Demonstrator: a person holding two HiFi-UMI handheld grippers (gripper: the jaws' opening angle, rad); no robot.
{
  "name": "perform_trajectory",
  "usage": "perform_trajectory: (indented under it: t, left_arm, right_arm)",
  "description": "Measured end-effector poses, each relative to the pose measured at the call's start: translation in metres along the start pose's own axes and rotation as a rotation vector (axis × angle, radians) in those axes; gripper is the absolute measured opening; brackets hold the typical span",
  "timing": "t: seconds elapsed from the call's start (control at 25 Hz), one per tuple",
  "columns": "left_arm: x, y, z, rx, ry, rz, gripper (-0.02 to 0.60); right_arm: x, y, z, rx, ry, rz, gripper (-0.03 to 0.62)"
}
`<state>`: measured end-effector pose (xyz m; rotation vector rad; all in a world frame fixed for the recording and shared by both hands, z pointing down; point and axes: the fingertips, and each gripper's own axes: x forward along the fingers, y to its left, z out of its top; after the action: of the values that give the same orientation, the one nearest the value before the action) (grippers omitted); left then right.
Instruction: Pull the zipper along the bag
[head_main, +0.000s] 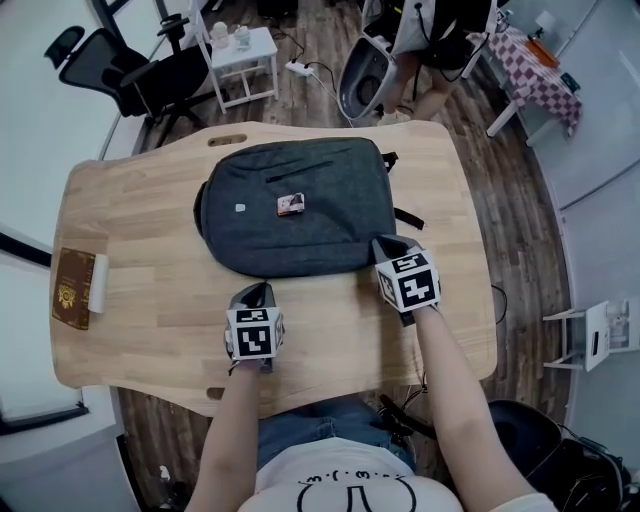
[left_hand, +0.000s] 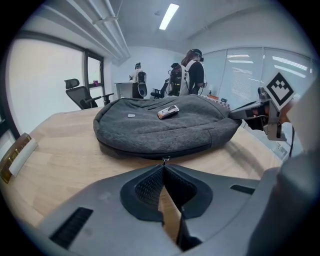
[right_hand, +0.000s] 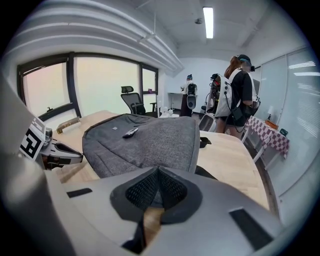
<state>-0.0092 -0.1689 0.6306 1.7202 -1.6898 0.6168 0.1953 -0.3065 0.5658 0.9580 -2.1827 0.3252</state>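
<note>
A dark grey backpack lies flat in the middle of the wooden table. My left gripper sits at the bag's near edge. In the left gripper view its jaws are shut, pinching the small metal zipper pull at the seam of the bag. My right gripper is at the bag's near right corner. Its jaws are shut, with the bag's grey fabric running down into the tips. A small brown object rests on top of the bag.
A brown booklet with a white block beside it lies at the table's left end. Beyond the far edge stand an office chair, a white side table and a person.
</note>
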Motion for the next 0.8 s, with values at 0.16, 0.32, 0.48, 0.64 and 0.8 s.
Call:
perform_trajectory:
  t: [0.16,0.32,0.48,0.64,0.8]
  left_arm:
    - [-0.001,0.013,-0.001,0.015,0.009,-0.008,0.018]
    - [-0.002,0.025,-0.002,0.041,0.014,-0.032,0.018]
    - [-0.005,0.032,-0.002,0.054,0.012,-0.058,0.018]
    - [-0.002,0.043,-0.003,0.1,0.015,-0.079,0.018]
    - [0.0,0.056,-0.004,0.128,0.028,-0.1,0.018]
  right_arm:
    - [-0.001,-0.001,-0.001,-0.026,0.004,-0.047,0.052]
    - [0.0,0.0,-0.002,-0.059,0.018,-0.099,0.052]
    - [0.0,-0.001,-0.003,-0.058,0.036,-0.144,0.052]
    - [0.0,-0.001,-0.002,-0.068,0.05,-0.183,0.052]
    - [-0.001,0.0,-0.003,-0.084,0.073,-0.21,0.052]
